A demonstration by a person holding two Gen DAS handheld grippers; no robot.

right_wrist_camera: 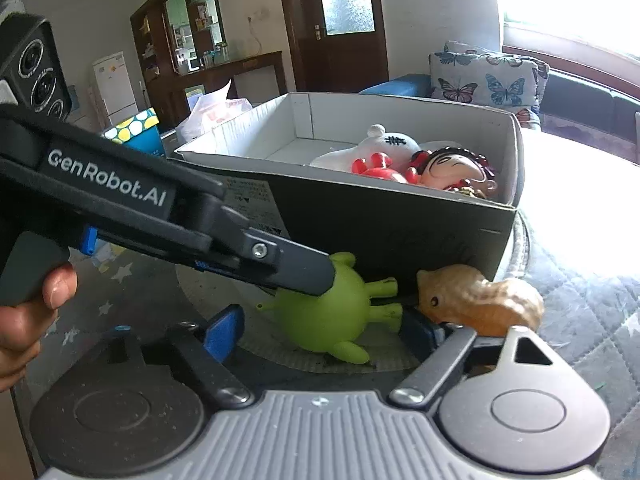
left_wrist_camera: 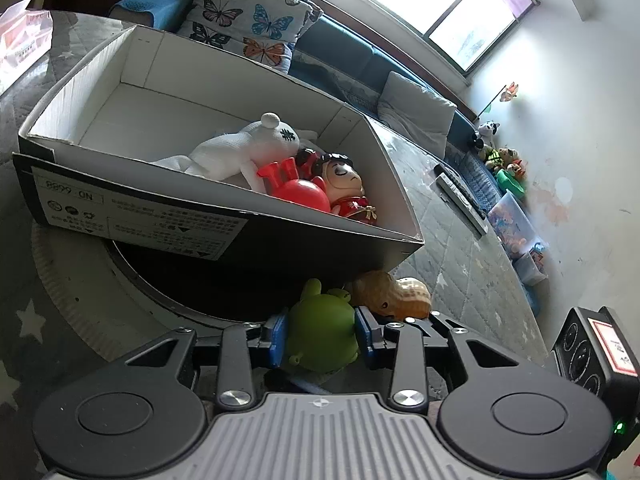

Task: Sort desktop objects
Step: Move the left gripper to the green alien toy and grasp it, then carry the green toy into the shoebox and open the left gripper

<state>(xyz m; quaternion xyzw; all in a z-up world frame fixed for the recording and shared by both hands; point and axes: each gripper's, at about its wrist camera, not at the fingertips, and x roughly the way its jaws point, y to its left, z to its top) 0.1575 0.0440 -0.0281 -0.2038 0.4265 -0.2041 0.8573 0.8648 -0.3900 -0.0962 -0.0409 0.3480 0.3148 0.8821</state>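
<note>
Green rubbery toy [left_wrist_camera: 322, 332]: we see it on the grey mat, just before the box [left_wrist_camera: 224, 236], beside the peanut toy [left_wrist_camera: 394, 294].
Long axis: we judge it runs toward the box, legs pointing there.
Left gripper [left_wrist_camera: 320, 338]: we hold the toy, pads pressing both flanks.
Right gripper [right_wrist_camera: 320, 330]: jaws apart around the toy, touching nothing we can see.
Nearer hand: left.

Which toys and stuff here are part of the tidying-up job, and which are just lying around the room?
Part of the job:
- green toy, gripped by the left gripper
- peanut toy
- right gripper
- box
- white plush, red toy and doll, already in the box

Just lying about:
- butterfly pillow
- remote
- sofa
</note>
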